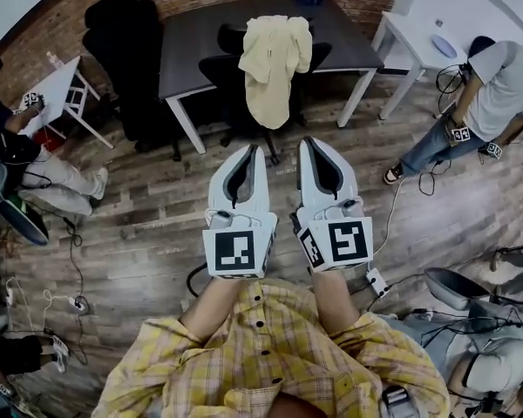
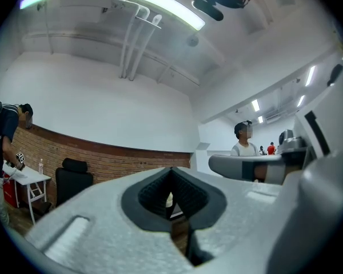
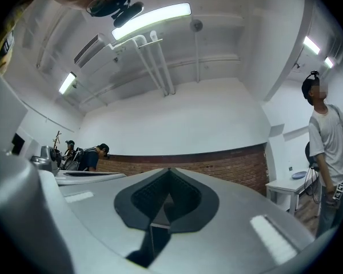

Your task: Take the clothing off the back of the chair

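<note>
I see a black office chair (image 1: pixel 220 72) standing on the grey wood-plank floor (image 1: pixel 148 225), a cream cloth garment (image 1: pixel 270 68) draped over its back.

Bright ceiling tubes (image 3: pixel 151 20) evenly light sharp, fisheye-warped views.

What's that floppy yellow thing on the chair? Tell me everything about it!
It is the clothing, a pale creamy-yellow garment of soft, crumpled fabric. It hangs draped over the back of the black chair, bunched at the top, with one long part falling down the middle and a shorter flap at the right. The chair stands at a dark table. Only the chair touches the clothing.
</note>
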Available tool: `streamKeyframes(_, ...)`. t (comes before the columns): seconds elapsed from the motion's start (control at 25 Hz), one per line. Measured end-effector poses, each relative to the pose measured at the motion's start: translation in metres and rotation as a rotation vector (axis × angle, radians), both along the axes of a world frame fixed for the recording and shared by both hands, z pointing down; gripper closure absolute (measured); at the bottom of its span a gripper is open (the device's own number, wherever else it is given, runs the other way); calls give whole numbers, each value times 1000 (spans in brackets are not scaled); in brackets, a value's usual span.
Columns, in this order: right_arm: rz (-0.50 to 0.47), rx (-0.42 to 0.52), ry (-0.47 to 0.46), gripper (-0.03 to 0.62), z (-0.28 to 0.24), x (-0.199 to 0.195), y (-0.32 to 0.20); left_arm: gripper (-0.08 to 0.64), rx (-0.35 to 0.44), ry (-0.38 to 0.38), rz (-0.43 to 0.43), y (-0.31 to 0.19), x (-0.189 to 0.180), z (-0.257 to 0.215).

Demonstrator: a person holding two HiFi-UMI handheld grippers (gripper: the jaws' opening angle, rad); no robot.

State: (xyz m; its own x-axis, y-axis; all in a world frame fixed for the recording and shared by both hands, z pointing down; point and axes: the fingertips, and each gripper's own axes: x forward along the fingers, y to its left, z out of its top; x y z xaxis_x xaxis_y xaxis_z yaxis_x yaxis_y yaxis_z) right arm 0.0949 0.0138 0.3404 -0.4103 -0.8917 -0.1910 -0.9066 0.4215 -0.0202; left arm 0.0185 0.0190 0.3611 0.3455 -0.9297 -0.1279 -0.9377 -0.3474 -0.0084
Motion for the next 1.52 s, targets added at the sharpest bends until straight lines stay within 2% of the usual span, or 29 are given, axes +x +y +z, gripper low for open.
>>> streamKeyframes(0.28, 12, 7, -1, 588, -9, -11, -73, 558, 31, 5, 11, -73, -9, -12)
streamKeyframes(0.44, 28, -5, 6, 588, -13, -21, -111, 558, 11, 0, 25, -111, -21, -15)
streamKeyframes(0.76, 71, -8, 4, 588, -27, -38, -175, 558, 41, 38, 79, -179, -34, -37)
streamKeyframes(0.88, 94, -11, 5, 588, -27, -41, -198, 558, 24, 15, 97, -203, -39, -35)
streamKeyframes(1.24, 164, -26, 23, 588, -23, -56, -250, 558, 1, 5, 163, -257, -53, -28)
streamKeyframes(1.52, 199, -61, 49, 588, -12, -60, -268, 558, -36, 45, 183, -280, -60, -18)
